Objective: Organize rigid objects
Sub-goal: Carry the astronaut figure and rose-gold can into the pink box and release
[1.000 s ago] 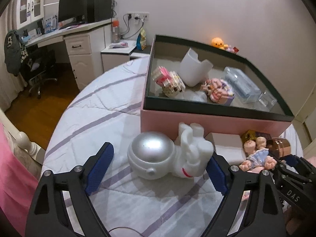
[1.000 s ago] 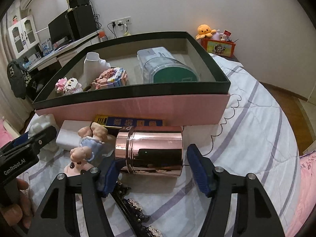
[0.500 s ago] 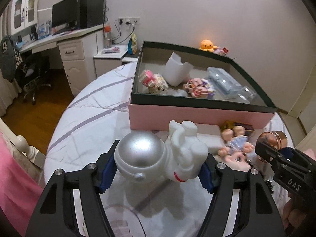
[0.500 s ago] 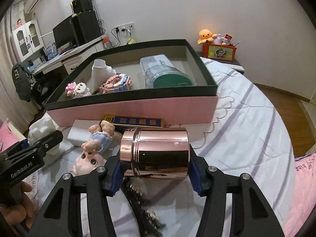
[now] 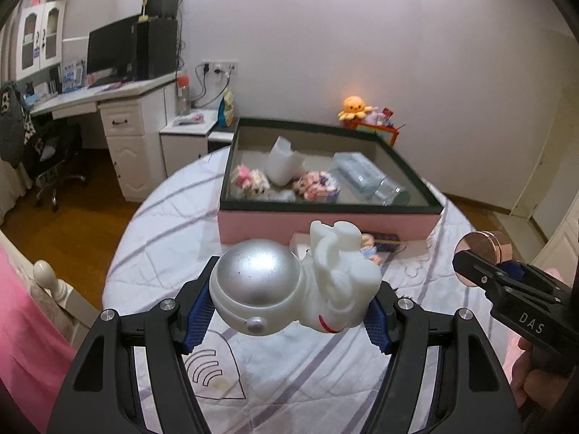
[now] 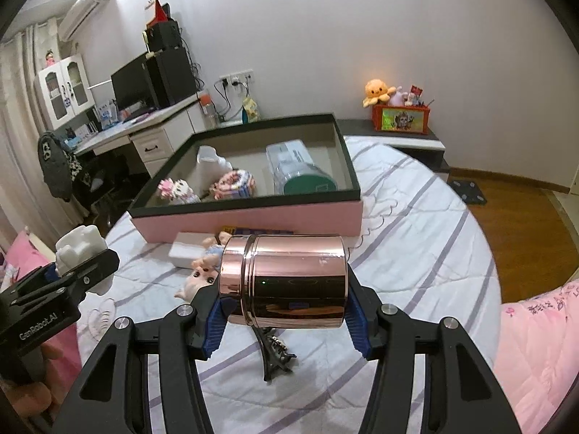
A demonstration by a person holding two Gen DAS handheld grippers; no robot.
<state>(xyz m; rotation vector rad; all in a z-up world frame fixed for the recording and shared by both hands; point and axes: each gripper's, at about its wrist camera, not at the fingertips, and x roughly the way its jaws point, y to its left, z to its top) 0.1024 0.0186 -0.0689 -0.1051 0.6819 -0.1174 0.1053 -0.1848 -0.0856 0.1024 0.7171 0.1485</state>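
1. The left tool pinched the white astronaut figure between its blue pads, holding it clear above the bed.
2. The right tool clamped the rose-gold metal can on its side — likewise off the quilt.
3. The pink box sat toward the bed's far edge — block toys, a white cup and a clear container inside.
4. A doll, a white block and a black hair clip lay on the bed before the box.

Your left gripper now clamps the astronaut toy and your right gripper the copper tin, both lifted off the quilt.
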